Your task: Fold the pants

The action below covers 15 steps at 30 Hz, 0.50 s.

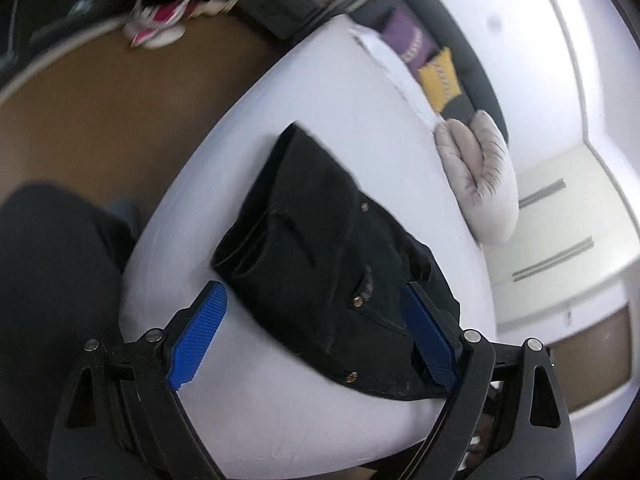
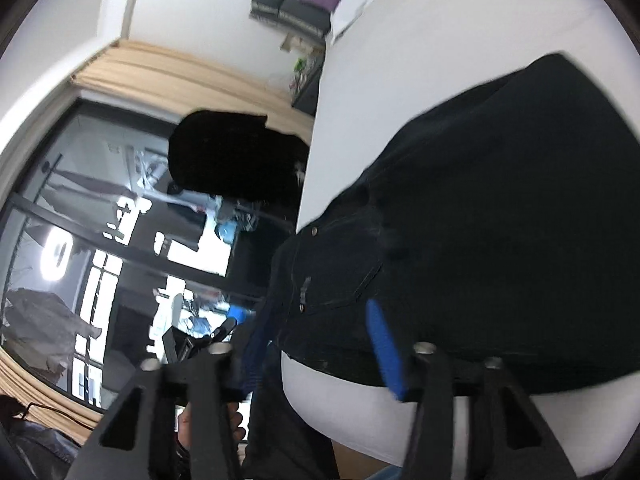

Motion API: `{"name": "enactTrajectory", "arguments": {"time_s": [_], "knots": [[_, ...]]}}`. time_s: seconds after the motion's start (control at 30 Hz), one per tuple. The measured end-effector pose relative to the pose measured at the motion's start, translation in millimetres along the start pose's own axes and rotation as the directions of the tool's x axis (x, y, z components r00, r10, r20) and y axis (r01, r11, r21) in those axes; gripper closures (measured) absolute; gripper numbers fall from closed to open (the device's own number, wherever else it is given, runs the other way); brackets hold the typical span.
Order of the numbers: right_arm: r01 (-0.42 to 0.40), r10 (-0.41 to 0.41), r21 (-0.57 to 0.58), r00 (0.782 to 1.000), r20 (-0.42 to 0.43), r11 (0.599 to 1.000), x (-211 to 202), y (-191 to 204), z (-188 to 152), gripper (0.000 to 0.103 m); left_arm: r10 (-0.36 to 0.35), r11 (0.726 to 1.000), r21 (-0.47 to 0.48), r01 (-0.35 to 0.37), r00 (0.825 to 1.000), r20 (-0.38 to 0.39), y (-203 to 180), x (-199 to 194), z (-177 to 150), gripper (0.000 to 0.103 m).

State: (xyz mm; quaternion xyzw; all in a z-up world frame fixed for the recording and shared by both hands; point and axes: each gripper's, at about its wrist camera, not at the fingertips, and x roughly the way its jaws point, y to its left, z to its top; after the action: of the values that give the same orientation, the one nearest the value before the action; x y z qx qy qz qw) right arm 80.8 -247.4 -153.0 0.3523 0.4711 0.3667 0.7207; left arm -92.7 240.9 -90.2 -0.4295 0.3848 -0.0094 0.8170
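Black pants [image 1: 324, 252] lie folded in a compact bundle on a white bed [image 1: 340, 92], waistband and rivets toward me. My left gripper [image 1: 312, 300] is open, its blue pads [image 1: 198, 336] spread either side of the bundle's near end, not touching it. In the right wrist view the pants [image 2: 500, 220] fill the right half. My right gripper [image 2: 316, 320] is open, hovering at the waistband edge by the bed's corner, with one blue pad [image 2: 386, 348] over the fabric.
A grey puffy pillow [image 1: 480, 184] and purple and yellow cushions [image 1: 420, 56] lie at the bed's far side. Brown floor [image 1: 120, 112] lies left of the bed. A dark window [image 2: 100, 240] and a black shape [image 2: 236, 156] are beside the bed.
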Motion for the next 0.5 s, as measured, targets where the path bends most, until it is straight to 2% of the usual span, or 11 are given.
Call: {"name": "enactTrajectory", "arguments": {"time_s": [0.07, 0.17, 0.23, 0.43, 0.5], "knots": [[0.023, -0.024, -0.019, 0.999, -0.045, 1.000, 14.9, 3.9, 4.3, 0.068, -0.002, 0.999, -0.037, 0.001, 0.999, -0.032, 7.9, 6.3, -2.7, 0.015], [0.024, -0.025, -0.021, 0.998, -0.059, 0.999, 23.0, 7.3, 16.9, 0.068, -0.005, 0.996, -0.091, -0.002, 0.998, -0.066, 21.4, 15.0, -4.8, 0.015], [0.010, -0.011, -0.006, 0.998, -0.069, 1.000, 29.0, 6.3, 29.2, 0.068, -0.020, 0.994, -0.105, 0.014, 0.998, -0.062, 27.4, 17.2, -6.3, 0.015], [0.066, -0.064, 0.017, 0.990, -0.123, 0.998, 54.6, -1.7, 56.3, 0.068, -0.077, 0.983, -0.171, 0.067, 0.996, -0.051, 43.6, 37.1, 4.2, 0.017], [0.100, -0.095, 0.025, 0.983, -0.159, 0.995, 69.6, -6.2, 62.9, 0.068, -0.092, 0.978, -0.193, 0.081, 0.995, -0.045, 42.1, 43.8, 5.8, 0.023]]}}
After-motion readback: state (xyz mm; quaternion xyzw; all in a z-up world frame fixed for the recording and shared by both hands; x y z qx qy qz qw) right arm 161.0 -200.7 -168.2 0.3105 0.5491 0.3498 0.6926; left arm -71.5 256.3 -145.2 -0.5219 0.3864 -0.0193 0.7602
